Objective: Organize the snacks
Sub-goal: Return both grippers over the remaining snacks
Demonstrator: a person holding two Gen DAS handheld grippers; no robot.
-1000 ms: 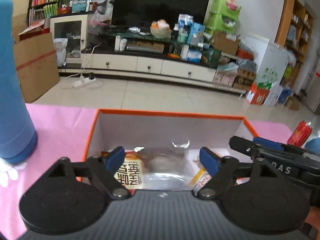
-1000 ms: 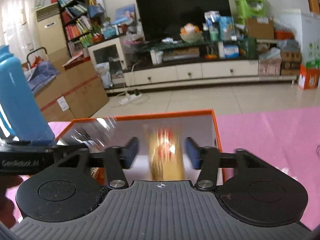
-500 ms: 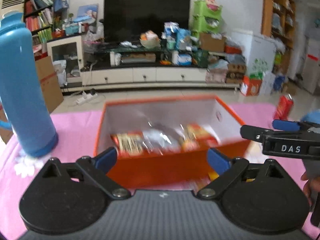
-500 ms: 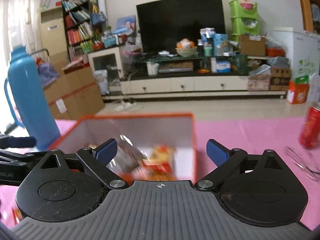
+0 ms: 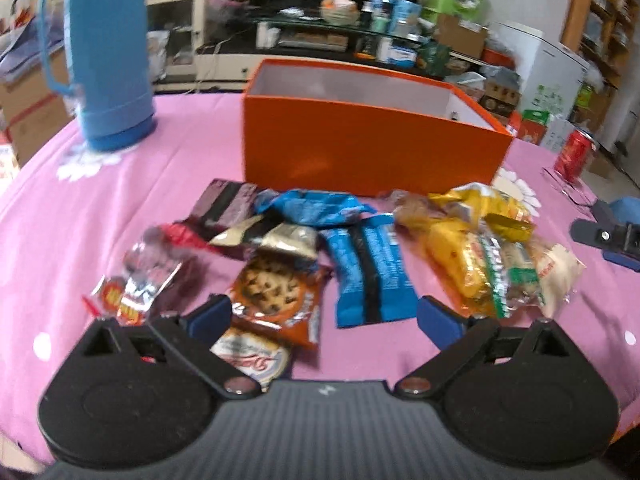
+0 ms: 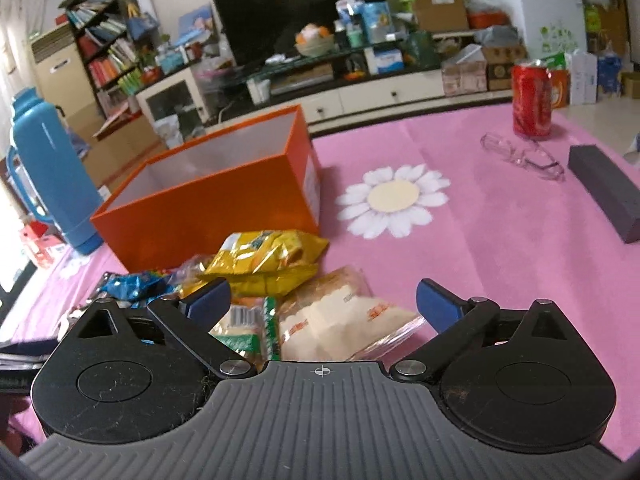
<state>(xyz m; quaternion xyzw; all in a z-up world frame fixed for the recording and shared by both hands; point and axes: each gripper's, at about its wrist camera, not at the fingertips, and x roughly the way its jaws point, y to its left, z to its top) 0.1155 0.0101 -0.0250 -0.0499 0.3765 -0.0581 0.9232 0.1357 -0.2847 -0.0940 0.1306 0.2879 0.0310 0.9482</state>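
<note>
Orange box (image 5: 360, 148) stands behind our snack pile (image 5: 320, 248) | pink counter (image 6: 500, 240) bare rightward | left gripper (image 5: 324, 316), right gripper (image 6: 322, 300): fingers spread, holding nothing

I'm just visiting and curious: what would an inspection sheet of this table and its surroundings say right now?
Surface: pink tablecloth with daisy prints.
Job's things: orange box open; snack packets piled in front of it, outside.
Clutter: blue thermos, red can, glasses, dark case.
Grippers: left gripper and right gripper both open, holding nothing.
Cables: nothing seen on the table.
Surroundings: living room, television, bookshelf.
</note>
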